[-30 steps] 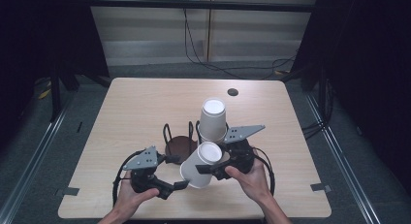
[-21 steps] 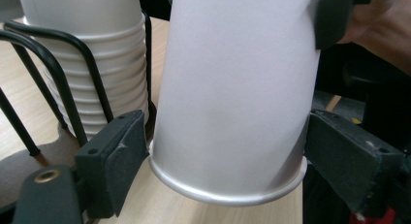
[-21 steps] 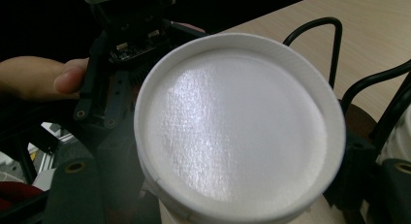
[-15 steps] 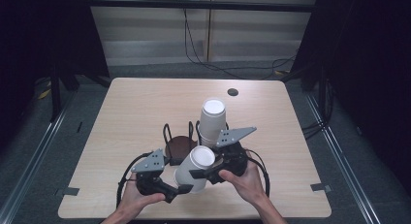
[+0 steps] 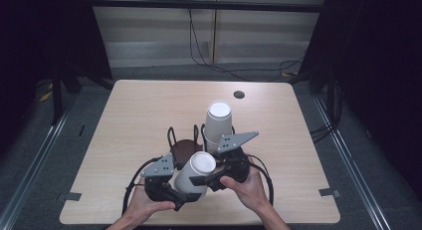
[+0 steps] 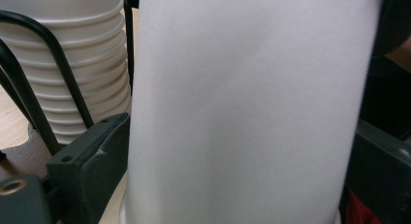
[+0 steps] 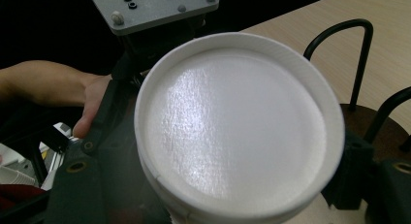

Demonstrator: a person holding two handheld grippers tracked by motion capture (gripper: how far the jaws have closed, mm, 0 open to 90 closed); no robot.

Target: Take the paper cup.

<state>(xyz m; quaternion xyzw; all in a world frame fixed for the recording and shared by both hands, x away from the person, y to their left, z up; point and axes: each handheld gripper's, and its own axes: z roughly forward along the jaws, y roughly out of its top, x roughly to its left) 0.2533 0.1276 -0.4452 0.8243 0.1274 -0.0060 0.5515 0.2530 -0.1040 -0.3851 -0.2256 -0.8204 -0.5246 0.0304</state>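
Note:
A white paper cup (image 5: 195,174) hangs tilted over the table's front, its closed bottom turned up and back. My left gripper (image 5: 180,192) is shut on its wall from the left. In the left gripper view the cup wall (image 6: 247,107) stands between the two jaws. My right gripper (image 5: 213,175) is shut on the same cup from the right. In the right gripper view the cup's round bottom (image 7: 237,132) faces the camera. A stack of upturned white cups (image 5: 219,121) stands in a black wire holder (image 5: 185,146) just behind.
The holder's brown round base (image 7: 383,122) and wire loops (image 7: 361,49) sit close behind the held cup. The stacked cups' rims (image 6: 72,93) are at the left of the left gripper view. A small dark hole (image 5: 239,94) marks the wooden table (image 5: 139,110) at the back.
Both grippers have carried the cup toward the table's front and a little left, away from the stack. The cup is tilted further over than before.

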